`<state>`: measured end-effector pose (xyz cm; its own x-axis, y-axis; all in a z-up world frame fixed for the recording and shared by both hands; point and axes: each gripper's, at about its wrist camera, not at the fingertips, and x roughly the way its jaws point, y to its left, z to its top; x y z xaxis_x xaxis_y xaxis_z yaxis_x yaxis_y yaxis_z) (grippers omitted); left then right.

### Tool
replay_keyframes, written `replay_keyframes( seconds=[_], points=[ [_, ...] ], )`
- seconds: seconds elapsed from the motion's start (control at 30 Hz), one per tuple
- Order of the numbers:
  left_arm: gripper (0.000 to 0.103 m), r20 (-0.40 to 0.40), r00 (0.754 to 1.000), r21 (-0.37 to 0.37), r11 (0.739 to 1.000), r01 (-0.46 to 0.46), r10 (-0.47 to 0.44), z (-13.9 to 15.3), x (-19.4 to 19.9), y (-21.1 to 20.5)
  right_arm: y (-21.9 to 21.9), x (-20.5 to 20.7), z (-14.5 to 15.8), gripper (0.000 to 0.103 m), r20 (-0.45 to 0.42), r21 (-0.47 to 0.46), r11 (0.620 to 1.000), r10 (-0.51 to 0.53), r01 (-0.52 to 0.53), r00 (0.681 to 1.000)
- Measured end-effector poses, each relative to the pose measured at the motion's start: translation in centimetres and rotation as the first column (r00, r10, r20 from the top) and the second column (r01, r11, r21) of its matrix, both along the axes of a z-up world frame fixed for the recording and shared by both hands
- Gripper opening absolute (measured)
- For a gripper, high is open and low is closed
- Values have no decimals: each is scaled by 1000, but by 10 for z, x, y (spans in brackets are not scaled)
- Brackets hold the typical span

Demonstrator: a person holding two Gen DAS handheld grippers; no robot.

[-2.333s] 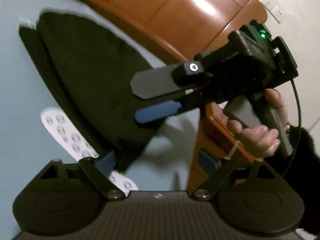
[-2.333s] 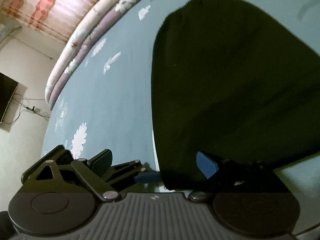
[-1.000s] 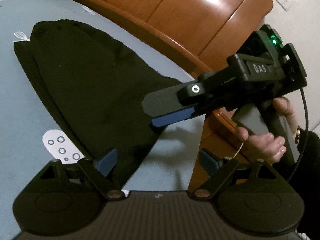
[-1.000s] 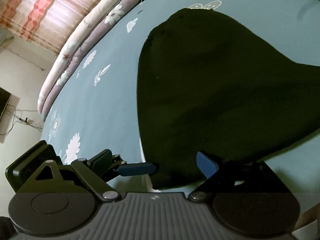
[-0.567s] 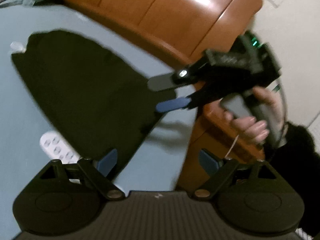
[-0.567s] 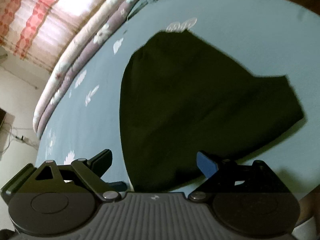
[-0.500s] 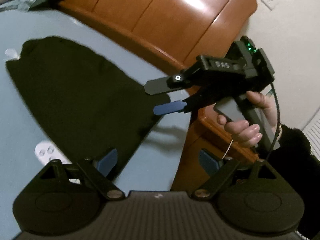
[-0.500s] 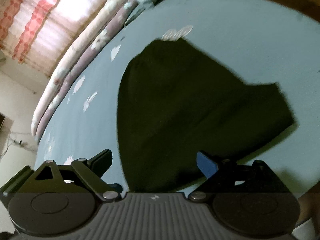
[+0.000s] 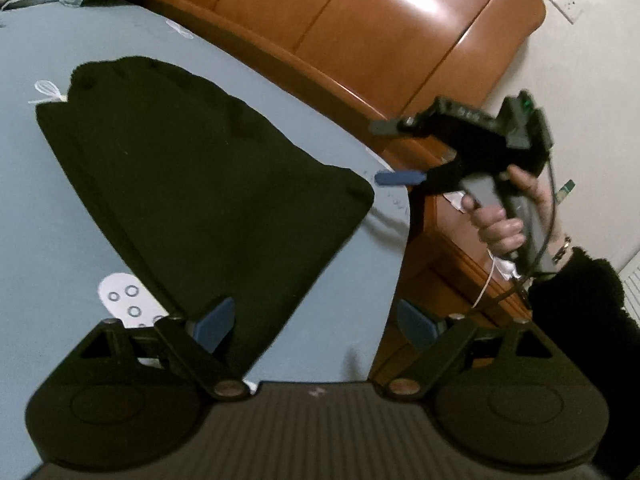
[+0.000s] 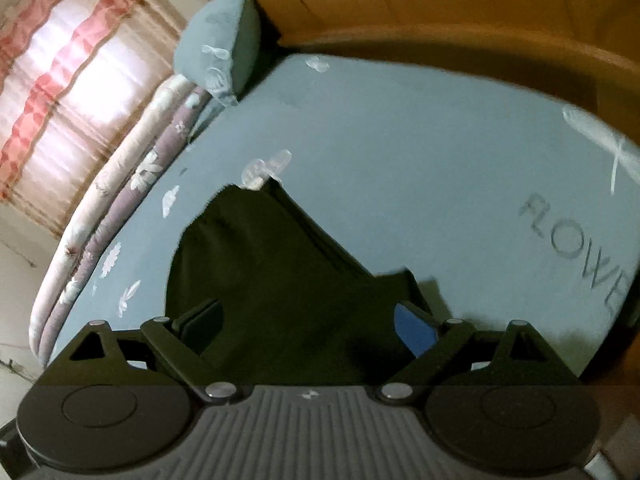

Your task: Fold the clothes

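Observation:
A black garment (image 9: 192, 184) lies folded flat on the blue bedsheet (image 9: 48, 240), near the bed's corner. It also shows in the right wrist view (image 10: 272, 292). My left gripper (image 9: 316, 320) is open and empty, held above the garment's near corner. My right gripper (image 10: 308, 324) is open and empty, raised above the garment. In the left wrist view the right gripper (image 9: 384, 152) is off the bed's edge, to the right of the garment, jaws apart.
A wooden headboard (image 9: 360, 32) runs along the far side of the bed. A wooden nightstand (image 9: 448, 240) stands past the bed's corner. A blue pillow (image 10: 216, 52) and a folded floral quilt (image 10: 120, 192) lie along the bed's far edge.
Both grippers have let go of the garment and pulled back and up. The right gripper moved right, off the bed's edge. The garment now lies flat by itself.

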<state>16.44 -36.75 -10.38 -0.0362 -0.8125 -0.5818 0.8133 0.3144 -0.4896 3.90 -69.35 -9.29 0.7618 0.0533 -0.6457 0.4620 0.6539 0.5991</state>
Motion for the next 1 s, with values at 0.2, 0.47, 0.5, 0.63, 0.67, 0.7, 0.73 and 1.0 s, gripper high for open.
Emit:
replay_keyframes(
  seconds=[0.2, 0.47, 0.5, 0.63, 0.67, 0.7, 0.73, 1.0],
  points=[
    [89, -20, 999, 15, 999, -42, 42, -2, -2, 9, -5, -11, -17, 95, -38, 14, 998, -61, 62, 997],
    [89, -20, 995, 19, 995, -101, 102, 9, 2, 19, 7, -5, 0, 96, 54, 12, 1000, 6, -7, 999],
    [89, -21, 994, 20, 995, -103, 103, 10, 1, 18, 7, -2, -4, 96, 40, 20, 1000, 8, -9, 999],
    [89, -12, 995, 34, 995, -98, 99, 12, -5, 21, -4, 1, -33, 95, 22, 100, 995, -23, 21, 999],
    [89, -9, 995, 41, 994, -100, 101, 12, -6, 22, -6, 1, -32, 95, 26, 101, 994, -36, 33, 999],
    [89, -5, 995, 48, 994, -102, 103, 11, -7, 24, -5, -1, -29, 95, 27, 88, 995, -51, 49, 998],
    [89, -5, 995, 52, 993, -103, 103, 11, -8, 25, -5, -2, -25, 95, 27, 76, 995, -67, 64, 997],
    [89, -36, 990, 30, 990, -135, 136, 12, -6, 34, 5, 10, -8, 96, 1, -49, 996, -73, 73, 997]
  ],
)
